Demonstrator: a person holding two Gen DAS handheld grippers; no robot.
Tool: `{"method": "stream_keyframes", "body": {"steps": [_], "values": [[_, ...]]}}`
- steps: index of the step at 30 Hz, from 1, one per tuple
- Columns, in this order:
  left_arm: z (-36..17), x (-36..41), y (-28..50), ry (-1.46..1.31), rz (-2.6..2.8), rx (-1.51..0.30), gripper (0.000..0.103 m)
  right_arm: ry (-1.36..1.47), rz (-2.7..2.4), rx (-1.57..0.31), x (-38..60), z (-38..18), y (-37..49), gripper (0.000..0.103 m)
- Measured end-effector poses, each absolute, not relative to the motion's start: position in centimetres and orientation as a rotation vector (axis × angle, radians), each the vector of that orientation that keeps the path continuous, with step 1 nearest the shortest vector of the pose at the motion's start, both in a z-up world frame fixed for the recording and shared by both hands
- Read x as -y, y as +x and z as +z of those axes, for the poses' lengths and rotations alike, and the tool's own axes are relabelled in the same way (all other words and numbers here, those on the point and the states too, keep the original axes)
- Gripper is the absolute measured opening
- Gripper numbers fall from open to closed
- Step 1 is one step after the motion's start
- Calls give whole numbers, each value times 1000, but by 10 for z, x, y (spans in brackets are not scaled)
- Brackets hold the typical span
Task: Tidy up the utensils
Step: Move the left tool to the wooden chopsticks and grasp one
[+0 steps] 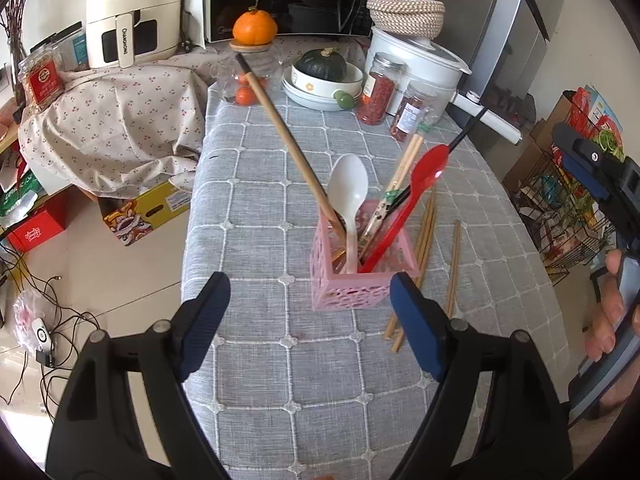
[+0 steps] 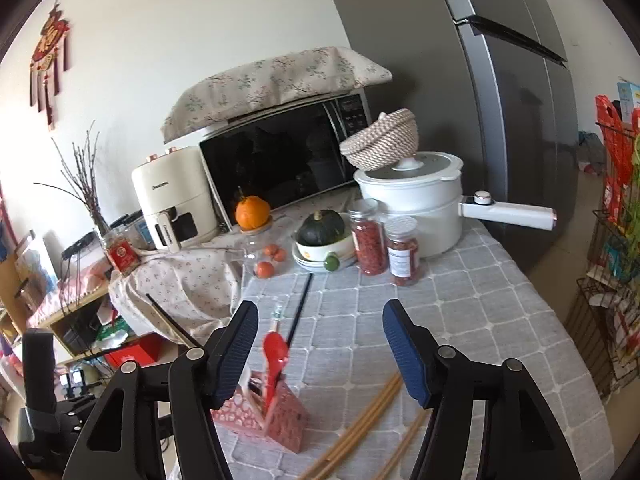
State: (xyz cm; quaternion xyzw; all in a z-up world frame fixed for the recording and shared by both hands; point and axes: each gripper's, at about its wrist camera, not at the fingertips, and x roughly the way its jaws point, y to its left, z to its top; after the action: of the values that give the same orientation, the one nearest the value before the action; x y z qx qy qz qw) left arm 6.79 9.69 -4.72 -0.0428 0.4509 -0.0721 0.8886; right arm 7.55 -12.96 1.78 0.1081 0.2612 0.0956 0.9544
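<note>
Hovering near pink utensil basket [image 1: 362, 276]: left claw [image 1: 310, 322] apart, empty; right claw [image 2: 320, 354] apart, empty. Loose wooden chopsticks [image 1: 424, 248] just beside basket on surface [image 1: 280, 160]. Risk: careless reach knocks light, top-heavy basket over, spilling red spoon [image 1: 416, 196].

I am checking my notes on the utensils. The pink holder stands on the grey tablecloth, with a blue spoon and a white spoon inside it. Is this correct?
Not quite: the spoon beside the white spoon is red, not blue, as the left wrist view shows. The pink holder does stand on the grey tablecloth.
</note>
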Motion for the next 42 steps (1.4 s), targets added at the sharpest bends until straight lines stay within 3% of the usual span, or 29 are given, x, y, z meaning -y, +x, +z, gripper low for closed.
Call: {"method": "stream_keyframes", "body": {"steps": [9,23,25,27,30,34,36,42], "values": [[-39,-48,69,-37,-251,-920,82,242,79,-733,201,4,83,80],[-47,57,85,90,-480,-958,82,320,-37,-1004,295,-46,76,81],[-54,68,94,103,-490,-987,76,346,-39,-1048,306,-55,79,81],[-67,79,108,111,-489,-1036,53,360,-61,-1073,315,-60,80,81],[-91,93,136,111,-472,-1133,34,389,-72,-1095,325,-65,82,81],[-120,109,167,140,-401,-1197,26,406,-46,-1115,325,-68,84,81],[-133,112,179,137,-367,-1227,17,392,-25,-1128,322,-70,85,81],[-152,118,196,150,-310,-1242,15,348,-9,-1138,320,-71,84,81]]}}
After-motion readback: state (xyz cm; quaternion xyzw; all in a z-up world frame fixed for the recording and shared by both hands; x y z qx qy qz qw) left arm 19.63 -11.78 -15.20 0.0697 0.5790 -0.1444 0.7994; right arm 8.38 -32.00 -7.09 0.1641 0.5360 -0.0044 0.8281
